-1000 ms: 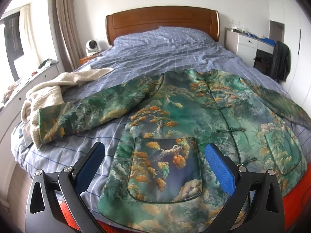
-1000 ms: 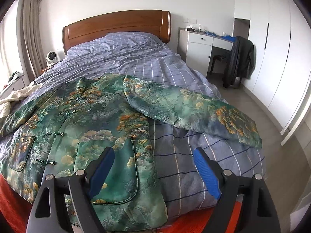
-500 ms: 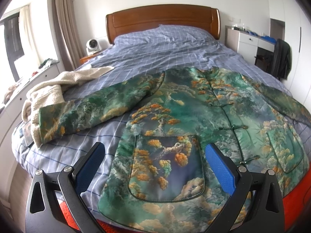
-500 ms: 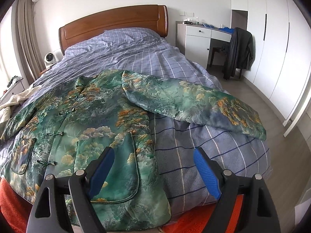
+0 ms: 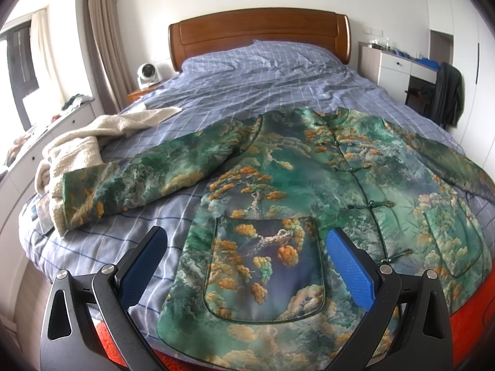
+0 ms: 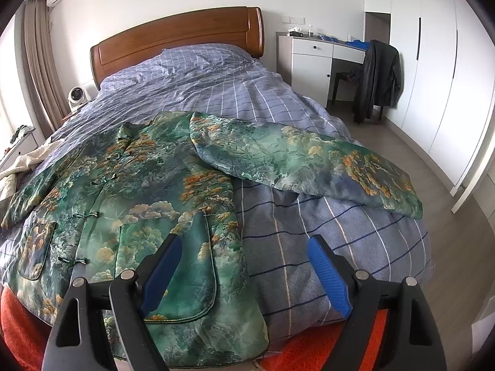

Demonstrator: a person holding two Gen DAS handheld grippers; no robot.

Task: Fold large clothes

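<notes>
A green patterned jacket [image 5: 309,191] with orange and cream clouds lies flat, front up, on the bed, both sleeves spread out. Its left sleeve [image 5: 148,179] reaches toward the bed's left edge. Its right sleeve [image 6: 303,160] lies across the bed toward the right edge. My left gripper [image 5: 246,247] is open and empty, above the jacket's left pocket near the hem. My right gripper [image 6: 244,256] is open and empty, above the jacket's right hem and the blanket beside it.
The bed has a blue checked blanket [image 5: 266,74] and a wooden headboard [image 5: 260,34]. A cream fleece blanket [image 5: 80,145] lies at the bed's left edge. A white desk [image 6: 315,61] and a chair with a dark coat [image 6: 379,77] stand on the right. An orange cover [image 6: 309,352] shows at the foot.
Both grippers have drifted slightly; the right view has shifted so the bed and right sleeve sit a little higher and nearer. Both stay open. The jacket has not moved.
</notes>
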